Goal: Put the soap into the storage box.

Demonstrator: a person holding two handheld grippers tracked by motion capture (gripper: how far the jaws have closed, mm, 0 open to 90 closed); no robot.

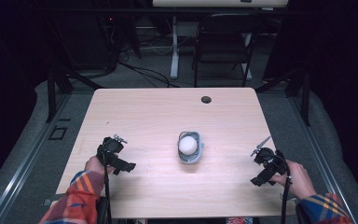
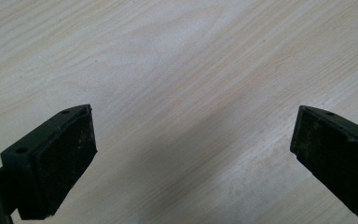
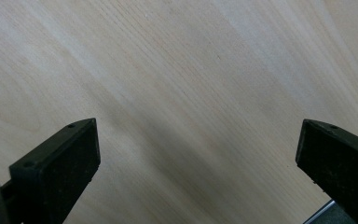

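I've got the pale wooden desk spread out in front of me, with a folding chair behind its far edge and a small round cable hole near that edge. Middle of the desk, a grey container with a white ball sitting in it, well apart from both hands. Left gripper sits low at the near left, jaws spread wide over bare wood, nothing between them. Right gripper is at the near right, jaws just as wide, gripping nothing; in the right gripper view a dark grey edge peeks in at the bottom right, and I can't tell what it is.
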